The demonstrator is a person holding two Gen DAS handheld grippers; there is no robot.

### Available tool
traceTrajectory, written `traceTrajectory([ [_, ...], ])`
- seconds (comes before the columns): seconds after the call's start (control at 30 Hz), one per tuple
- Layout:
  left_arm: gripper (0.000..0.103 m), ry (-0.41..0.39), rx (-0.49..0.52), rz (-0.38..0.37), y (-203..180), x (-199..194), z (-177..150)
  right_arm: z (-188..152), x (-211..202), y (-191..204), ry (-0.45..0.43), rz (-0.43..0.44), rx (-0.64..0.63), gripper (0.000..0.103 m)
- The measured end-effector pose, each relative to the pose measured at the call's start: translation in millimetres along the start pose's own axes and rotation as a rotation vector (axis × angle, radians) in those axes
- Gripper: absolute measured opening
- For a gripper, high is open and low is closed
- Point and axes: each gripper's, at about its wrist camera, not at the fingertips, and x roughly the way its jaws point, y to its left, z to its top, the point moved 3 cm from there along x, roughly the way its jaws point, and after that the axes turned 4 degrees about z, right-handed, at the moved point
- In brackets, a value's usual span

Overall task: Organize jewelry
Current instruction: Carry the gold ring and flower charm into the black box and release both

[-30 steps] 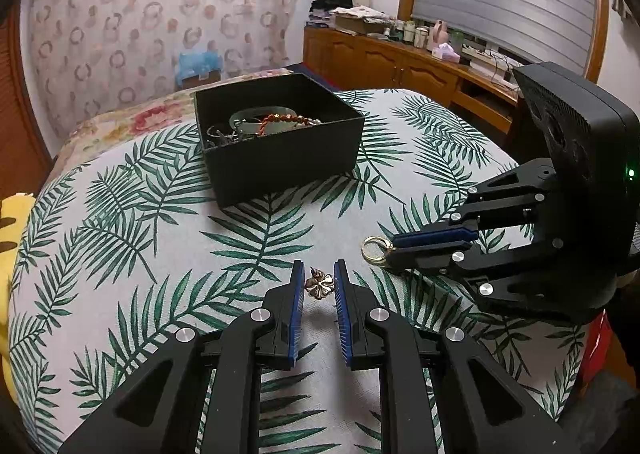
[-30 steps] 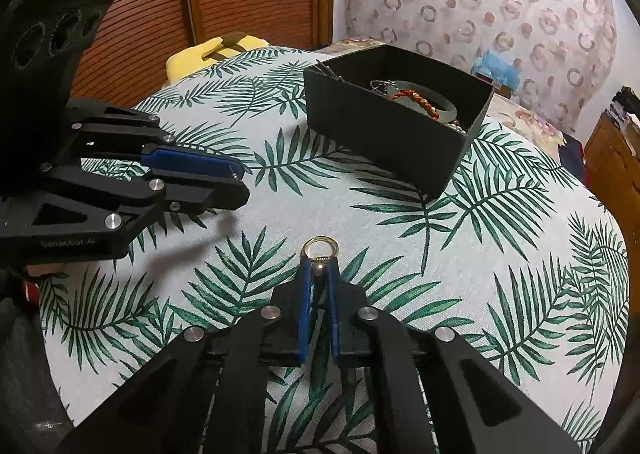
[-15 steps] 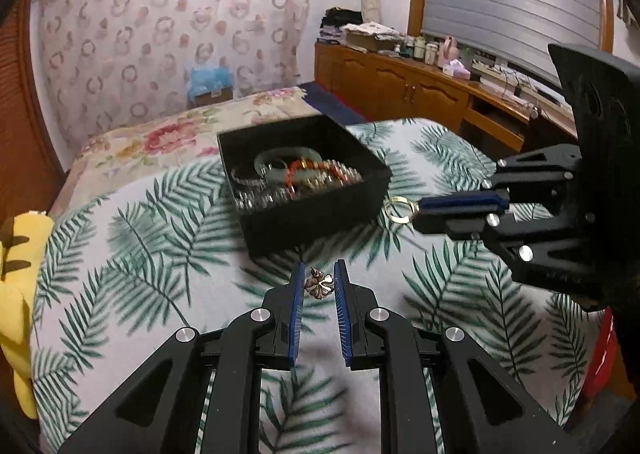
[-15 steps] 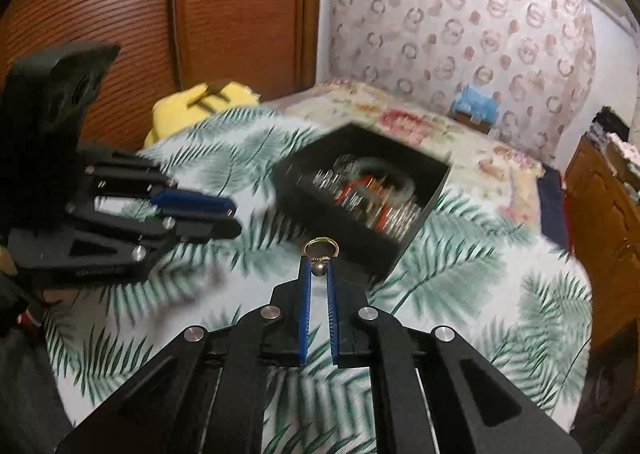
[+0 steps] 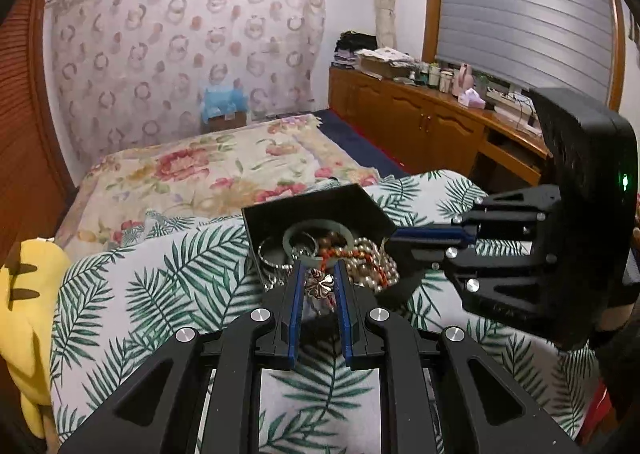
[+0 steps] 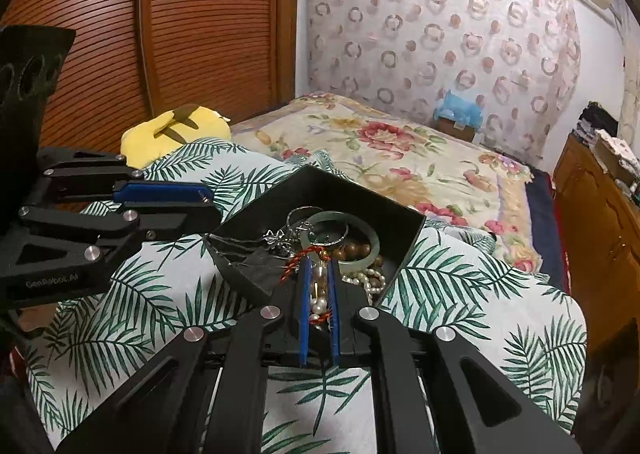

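A black open box (image 5: 328, 202) holds several bracelets, bead strings and rings; it shows in the right wrist view (image 6: 404, 242) too. My left gripper (image 5: 318, 278) is shut on a small gold flower-shaped charm (image 5: 319, 284) and holds it at the box's near rim. My right gripper (image 6: 318, 266) reaches over the box from the right, also seen in the left wrist view (image 5: 394, 240). Its fingers stand slightly apart over the jewelry. The gold ring it held is not visible between them.
The box sits on a round table with a palm-leaf cloth (image 5: 168, 294). A yellow plush (image 5: 24, 314) lies at the left edge. A floral bed (image 6: 392, 150) is behind, and a wooden cabinet (image 5: 432, 126) stands to the right.
Both grippers rose and moved forward to the box. The left still holds the flower charm. The gold ring no longer shows at the right gripper's tips, and its fingers look slightly wider.
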Motion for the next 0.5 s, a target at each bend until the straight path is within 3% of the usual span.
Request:
traceTrajectory([
  [0.5,0.014,0.013,0.008,0.011,-16,32,26,-23,-26,-20,-0.028,-0.023,0.079,0.01],
])
